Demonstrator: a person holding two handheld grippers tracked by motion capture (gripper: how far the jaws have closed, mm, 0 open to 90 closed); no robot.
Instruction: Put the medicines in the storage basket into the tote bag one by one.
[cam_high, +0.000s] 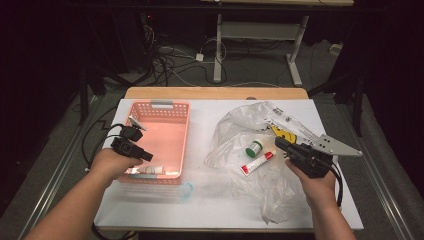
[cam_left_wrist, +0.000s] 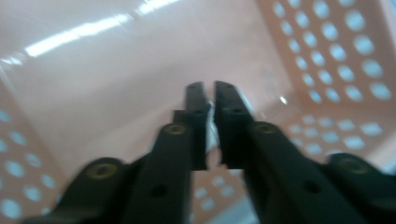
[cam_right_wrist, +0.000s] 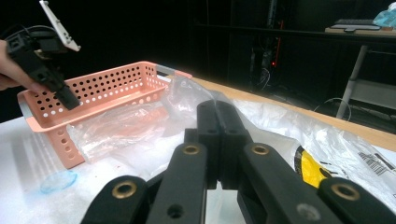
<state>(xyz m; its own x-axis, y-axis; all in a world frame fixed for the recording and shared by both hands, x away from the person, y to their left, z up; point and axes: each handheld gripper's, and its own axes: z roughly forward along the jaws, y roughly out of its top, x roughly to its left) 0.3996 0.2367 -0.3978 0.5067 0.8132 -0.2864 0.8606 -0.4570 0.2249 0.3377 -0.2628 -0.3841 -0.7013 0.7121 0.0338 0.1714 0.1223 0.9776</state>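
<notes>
I hold the left gripper (cam_high: 146, 155) inside the pink basket (cam_high: 184, 131), jaws nearly closed on a thin white item I cannot identify. Right of the basket, my right gripper (cam_high: 280, 143), jaws fully closed and empty, hovers over the clear plastic bag (cam_high: 235, 127), beside a red-and-white tube (cam_high: 257, 162) and a green-capped jar (cam_high: 254, 148).

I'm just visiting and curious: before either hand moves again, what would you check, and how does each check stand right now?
1. Left gripper inside the pink basket: ok.
2. Left jaws nearly shut on something white: cannot tell what it is.
3. Tube lying in the basket's near end: ok.
4. Right gripper shut and empty: ok.
5. Red-and-white tube and green-capped jar on the plastic bag, unobstructed: ok.
</notes>
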